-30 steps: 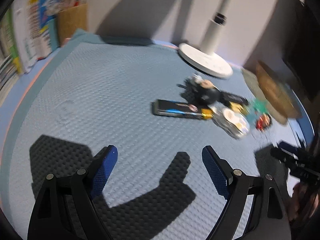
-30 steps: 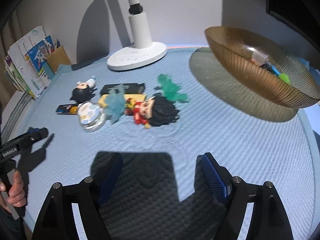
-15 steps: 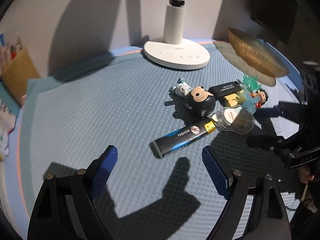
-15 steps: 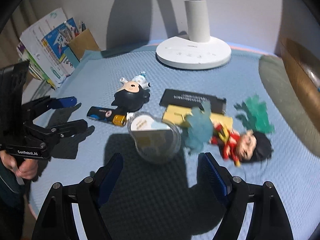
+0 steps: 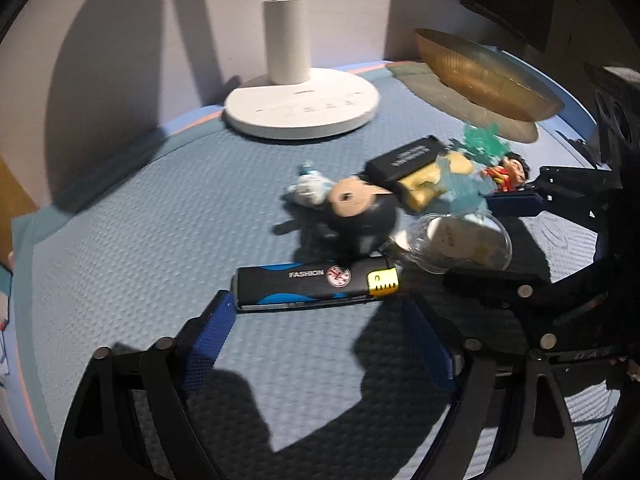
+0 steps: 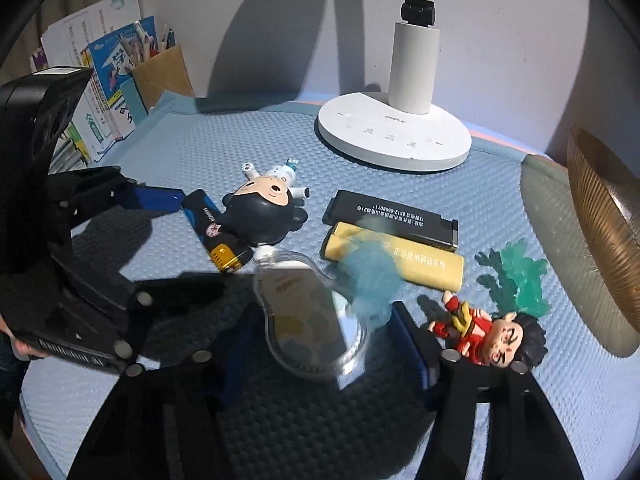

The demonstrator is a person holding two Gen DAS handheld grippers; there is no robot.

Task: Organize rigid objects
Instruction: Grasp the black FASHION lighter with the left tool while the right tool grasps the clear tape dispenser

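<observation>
A black and blue lighter lies on the blue mat just beyond my open left gripper. It also shows in the right wrist view. A clear plastic case lies between the fingers of my open right gripper. Around it lie a black-headed figurine, a black lighter, a yellow lighter, a teal figure and a red-clothed figurine. The left gripper shows at the left in the right wrist view.
A white lamp base stands at the back. A gold ribbed bowl sits at the right. Books and a pen holder stand at the back left. The blue mat covers the table.
Both grippers moved in toward the pile. The left one now sits right behind the black and blue lighter, and the right one now straddles the clear case.
</observation>
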